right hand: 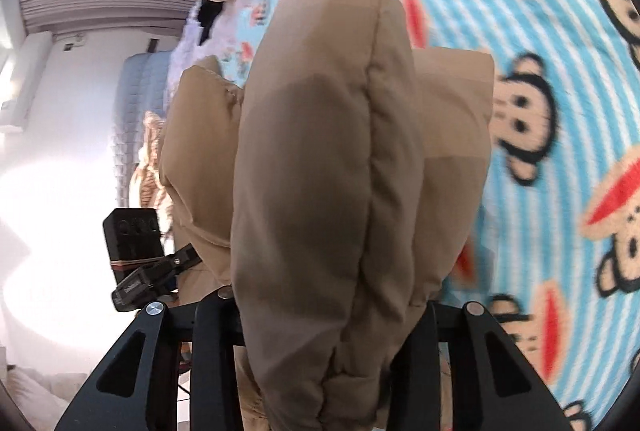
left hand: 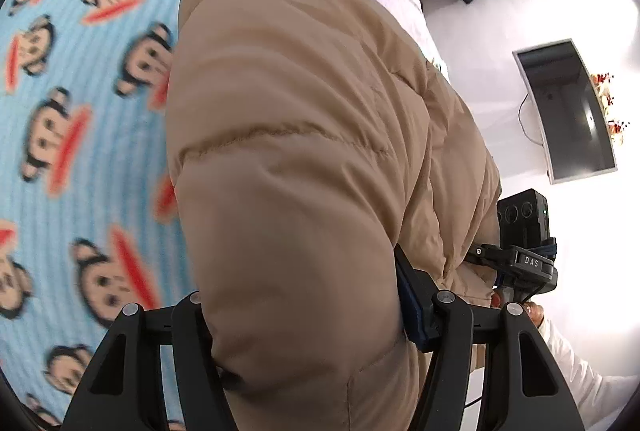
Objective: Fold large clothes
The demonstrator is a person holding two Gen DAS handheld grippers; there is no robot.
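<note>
Left wrist view: the left gripper (left hand: 308, 315) is clamped on a bulging fold of the tan puffer jacket (left hand: 304, 135), lifted above the monkey-print blanket (left hand: 72, 79). Right wrist view: the right gripper (right hand: 328, 315) likewise pinches quilted, puffy jacket fabric above that blanket. Judged step: carrying a fold over; next, lay it flat on the blanket.

jacket (left hand: 304, 151): matt quilted cloth | blanket (left hand: 80, 111): fuzzy fleece | gripper (left hand: 312, 343): black plastic
</note>
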